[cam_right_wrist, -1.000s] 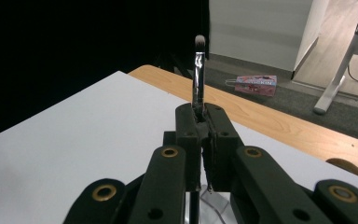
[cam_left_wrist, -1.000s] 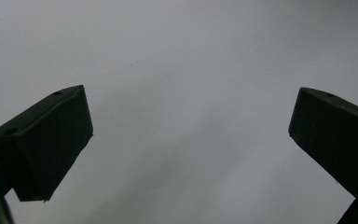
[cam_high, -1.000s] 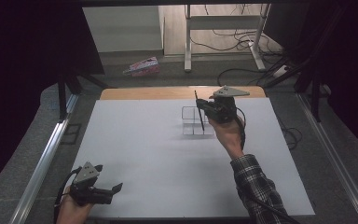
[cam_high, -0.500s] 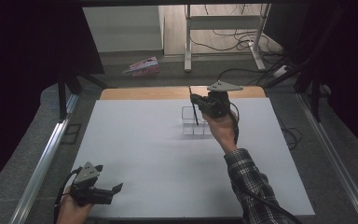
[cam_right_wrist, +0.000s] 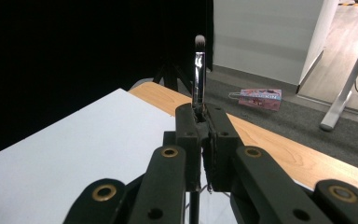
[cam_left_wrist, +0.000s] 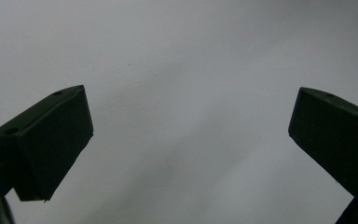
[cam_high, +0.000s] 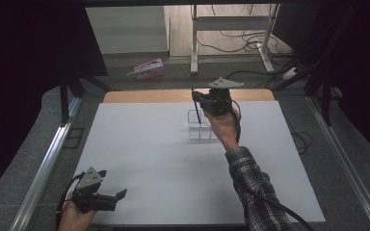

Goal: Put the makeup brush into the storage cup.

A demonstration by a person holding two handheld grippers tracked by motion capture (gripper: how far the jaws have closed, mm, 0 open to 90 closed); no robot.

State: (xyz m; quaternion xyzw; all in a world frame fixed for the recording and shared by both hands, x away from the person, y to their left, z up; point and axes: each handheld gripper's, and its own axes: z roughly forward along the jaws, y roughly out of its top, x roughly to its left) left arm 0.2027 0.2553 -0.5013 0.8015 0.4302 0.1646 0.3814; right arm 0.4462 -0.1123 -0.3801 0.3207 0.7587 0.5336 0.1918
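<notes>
The makeup brush stands upright, clamped in my right gripper above the clear organizer at the white table's far side, while my left gripper rests released near-left.

The left gripper hangs close over the bare white table sheet, its two black jaws spread wide apart.

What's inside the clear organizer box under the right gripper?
The clear organizer box looks empty in the compartments that show in the high view. The brush clamped in the right gripper hangs over it; the hand covers its right side, so contents there can't be seen.
</notes>
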